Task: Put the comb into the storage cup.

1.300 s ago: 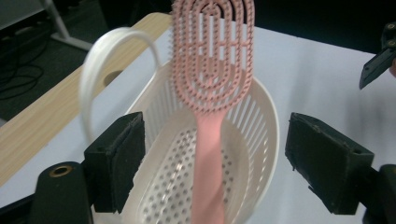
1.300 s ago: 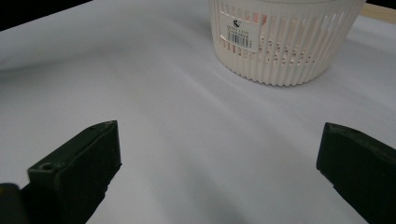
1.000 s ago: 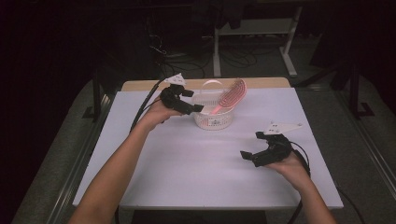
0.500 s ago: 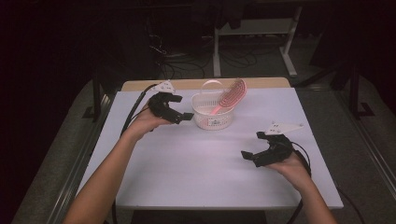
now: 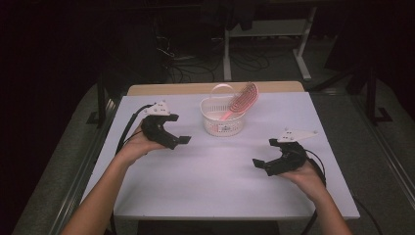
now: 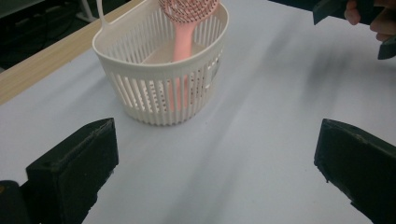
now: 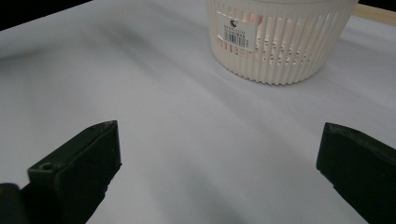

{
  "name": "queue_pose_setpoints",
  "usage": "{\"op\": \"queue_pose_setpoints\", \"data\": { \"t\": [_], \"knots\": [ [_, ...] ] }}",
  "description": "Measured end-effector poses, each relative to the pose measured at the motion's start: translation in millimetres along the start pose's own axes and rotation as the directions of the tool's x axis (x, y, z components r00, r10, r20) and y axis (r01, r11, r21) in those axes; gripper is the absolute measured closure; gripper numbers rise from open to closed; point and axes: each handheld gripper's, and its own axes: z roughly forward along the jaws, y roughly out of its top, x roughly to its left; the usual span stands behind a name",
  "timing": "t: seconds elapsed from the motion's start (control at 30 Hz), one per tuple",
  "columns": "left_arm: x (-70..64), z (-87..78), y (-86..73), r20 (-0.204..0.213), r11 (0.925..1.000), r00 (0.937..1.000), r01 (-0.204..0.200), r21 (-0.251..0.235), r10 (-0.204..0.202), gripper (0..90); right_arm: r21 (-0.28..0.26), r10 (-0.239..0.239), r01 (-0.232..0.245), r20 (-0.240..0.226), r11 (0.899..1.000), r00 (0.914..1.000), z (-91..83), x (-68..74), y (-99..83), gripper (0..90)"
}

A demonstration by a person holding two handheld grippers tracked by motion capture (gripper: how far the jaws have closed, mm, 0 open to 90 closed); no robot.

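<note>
A white slatted basket (image 5: 222,117) stands toward the far middle of the white desk (image 5: 215,176), and a pink hairbrush (image 5: 241,101) stands in it, handle down, its bristled head leaning out over the right rim. A loop handle rises from the basket's far-left edge. In the left gripper view the brush's pink handle shows through the slats, and the top of its head is cut off by the picture's upper edge. In the right gripper view a barcode sticker (image 7: 237,32) sits on the basket wall, the print too small to read, and the basket's upper part is cut off.

The left gripper (image 5: 177,138) hovers just left of the basket, apart from it, its fingers (image 6: 74,168) spread wide with nothing between them. The right gripper (image 5: 259,163) sits well to the right and nearer the person, above bare desk, fingers (image 7: 77,163) likewise wide apart and holding nothing. Open desk lies between each gripper and the basket; nothing blocks the way. A strip of bare wood (image 5: 210,88) shows along the desk's far edge. Beyond it the room is dark: cables on the floor (image 5: 195,63) and white frame legs (image 5: 227,49) can be made out, little else.
</note>
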Motion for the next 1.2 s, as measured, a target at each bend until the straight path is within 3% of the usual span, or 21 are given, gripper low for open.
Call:
{"op": "queue_pose_setpoints", "data": {
  "t": [0.3,0.47,0.53,0.8,1.2],
  "knots": [
    [-7.6,-15.9,-29.2,-0.033,0.9998,0.9992,0.021,0.007,-0.021,0.0,0.003,-0.002,0.002,0.005,1.0,1.0,-0.3,0.3,-1.0,0.0],
    [-10.2,-25.4,-44.8,-0.026,0.998,0.998,0.057,-0.028,-0.058,0.0,0.001,0.0,0.0,0.006,1.0,1.0,-0.5,0.1,-1.9,0.0],
    [-11.5,-28.6,-50.3,-0.043,0.9987,0.9979,0.047,-0.017,-0.048,0.0,0.001,0.0,0.0,0.007,1.0,1.0,-0.4,0.0,-2.7,0.0],
    [-16.8,-45.0,-69.4,-0.044,0.9962,0.9968,0.064,-0.06,-0.066,0.0,0.004,-0.001,0.001,0.009,1.0,1.0,-0.6,0.1,-5.6,0.0],
    [-18.3,-48.0,-93.0,-0.04,0.9932,0.9943,0.096,-0.066,-0.099,0.0,0.008,-0.002,0.002,0.014,1.0,0.9999,-0.5,0.3,-8.4,0.0]
  ]
}}
